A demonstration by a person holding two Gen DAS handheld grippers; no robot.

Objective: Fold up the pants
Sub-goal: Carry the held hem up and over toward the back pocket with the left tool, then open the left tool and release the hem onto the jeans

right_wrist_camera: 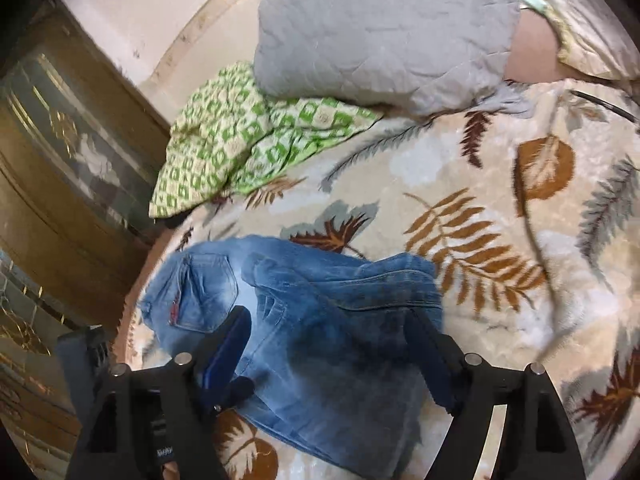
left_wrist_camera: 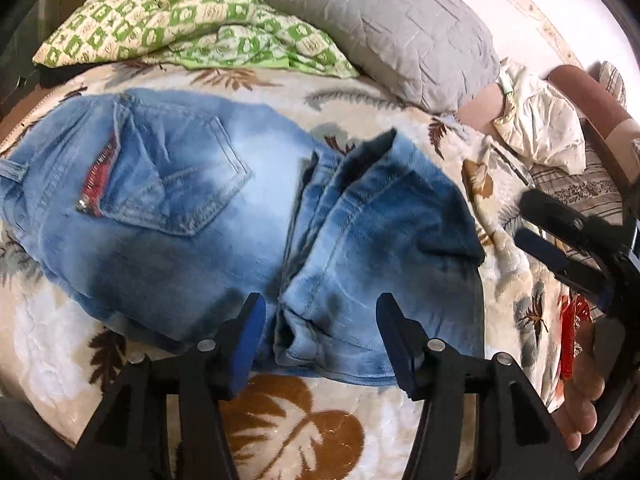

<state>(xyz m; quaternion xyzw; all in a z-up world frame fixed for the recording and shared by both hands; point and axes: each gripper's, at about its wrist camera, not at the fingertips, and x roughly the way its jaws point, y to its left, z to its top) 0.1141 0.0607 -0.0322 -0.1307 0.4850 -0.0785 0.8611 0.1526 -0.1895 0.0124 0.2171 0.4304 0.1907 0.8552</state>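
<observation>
**Jeans lie folded on the bed, both tongs let go**

The pants (left_wrist_camera: pixel 224 208) are blue jeans, and they are seen lying on the leaf-print blanket (left_wrist_camera: pixel 288 420) of the bed. In the left wrist view they fill the middle of the picture. The back pocket with a red zip is seen at about 9 o'clock. A folded-over leg part is seen toward 3 o'clock. The legs seem to be laid on top of the seat part so that the bundle gets shorter and neater.

The left tongs (left_wrist_camera: pixel 320 320) are held wide, just above the near edge of the jeans at 6 o'clock. Nothing is pinched between them. The right tongs (right_wrist_camera: pixel 328 344) are held wide too, above the folded cloth, and nothing is gripped. In the left wrist view they are also seen at 3 o'clock, off to the side of the jeans.

Both are probably kept open so the cloth is left where it was put down.

A grey pillow (right_wrist_camera: pixel 384 32) and a green checked cloth (right_wrist_camera: pixel 240 140) are seen at 12 o'clock, well apart from the jeans. The fold looks partly done; one more fold may be needed.
</observation>
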